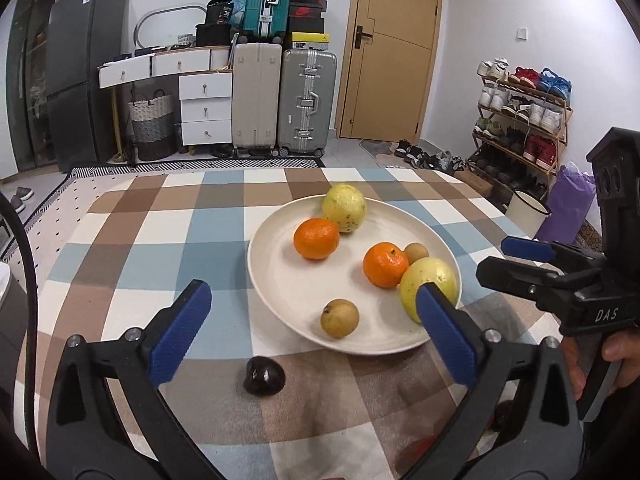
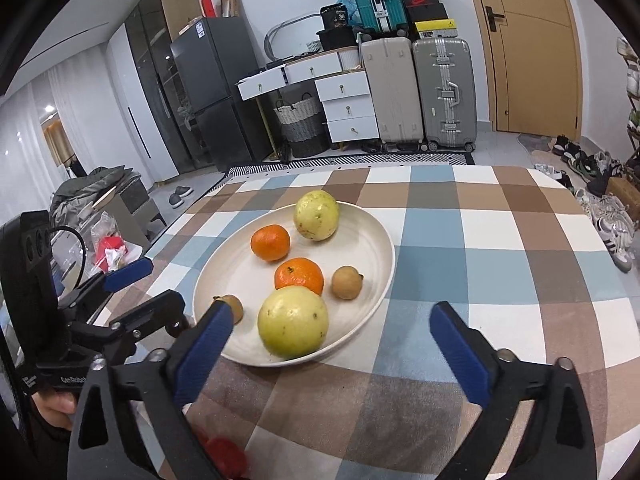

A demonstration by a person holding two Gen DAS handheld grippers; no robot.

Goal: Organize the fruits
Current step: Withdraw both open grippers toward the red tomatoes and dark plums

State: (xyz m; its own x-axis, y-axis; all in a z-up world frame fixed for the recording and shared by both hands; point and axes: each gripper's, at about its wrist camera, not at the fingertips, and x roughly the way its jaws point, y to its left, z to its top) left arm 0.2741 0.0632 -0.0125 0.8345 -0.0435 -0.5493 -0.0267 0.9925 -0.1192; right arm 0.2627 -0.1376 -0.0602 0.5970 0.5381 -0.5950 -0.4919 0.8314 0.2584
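A white plate (image 1: pixel 276 292) (image 2: pixel 380 248) on the checked tablecloth holds two oranges (image 1: pixel 316 238) (image 2: pixel 270 242), two yellow-green round fruits (image 1: pixel 345 208) (image 2: pixel 293 322) and two small brown fruits (image 1: pixel 339 318) (image 2: pixel 346 282). A dark fruit (image 1: pixel 264 376) lies on the cloth just in front of the plate. Something red and blurred (image 2: pixel 222 456) lies near the table's front edge. My left gripper (image 1: pixel 313 294) (image 2: pixel 160 284) stands open at the plate's near left rim, holding nothing. My right gripper (image 2: pixel 332 316) (image 1: pixel 496 258) stands open at the near right rim, also holding nothing.
The checked cloth (image 2: pixel 500 264) stretches bare to the right of the plate and behind it. A person's hand (image 1: pixel 616 360) grips the right tool. Beyond the table's far edge stand suitcases (image 1: pixel 280 104), white drawers (image 1: pixel 206 108), a door (image 1: pixel 392 48) and a shoe rack (image 1: pixel 520 120).
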